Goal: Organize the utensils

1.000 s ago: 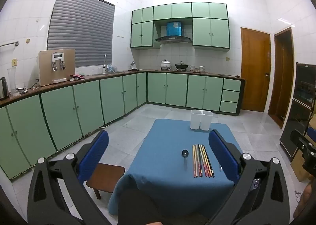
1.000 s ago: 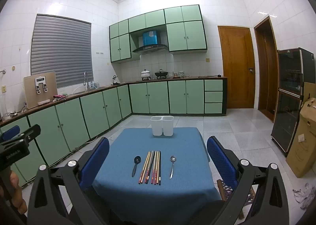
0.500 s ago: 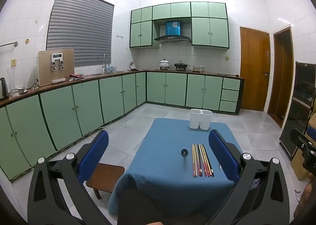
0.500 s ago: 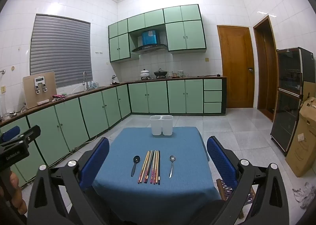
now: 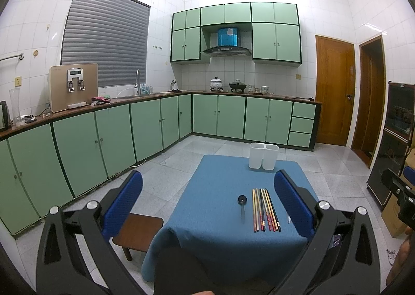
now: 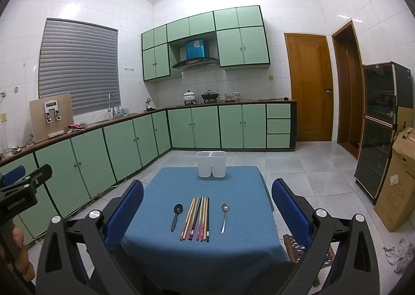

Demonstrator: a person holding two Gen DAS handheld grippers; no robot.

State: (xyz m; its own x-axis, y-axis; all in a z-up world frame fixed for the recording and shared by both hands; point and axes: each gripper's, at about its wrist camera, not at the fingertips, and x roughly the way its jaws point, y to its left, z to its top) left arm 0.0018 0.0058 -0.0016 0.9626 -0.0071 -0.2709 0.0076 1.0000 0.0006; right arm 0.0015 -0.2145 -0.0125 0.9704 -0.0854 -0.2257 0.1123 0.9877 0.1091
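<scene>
Chopsticks (image 6: 195, 218): a tight bundle of mixed colours lying side by side at lower centre of the right wrist view, on the blue cloth of the table (image 6: 233, 251). The sticks touch or nearly touch along their length. Black spoon (image 6: 177, 216) just left of them, apart. Metal spoon (image 6: 224, 217) to the right, clear gap. In the left wrist view the same bundle sits right of centre, with the metal spoon largely hidden behind the right-hand blue pad.

White two-compartment holder (image 6: 211, 164) stands upright at the far edge of the table, centre frame, well apart from the utensils. Both compartments look empty, though their floors are not visible.

Left gripper (image 5: 207, 199): jaws spread wide, nothing between the pads, held back from the table. Right gripper (image 6: 207, 206): likewise wide apart and empty, framing the utensil row from short of the near edge. No utensil moved yet, by my reading.

Risks, as judged:
- Sticks packed close; closing on one likely drags or rolls its neighbours, or lifts several crossed.
- Thin, flat items on soft cloth: pads may pinch fabric and tug the cloth, shifting everything, perhaps the holder.
- Holder is light-looking and near the far edge; a long utensil entering at an angle could tip or push it off.
- Spoon handles are slim and smooth; a grip near one end may let it swing.
</scene>
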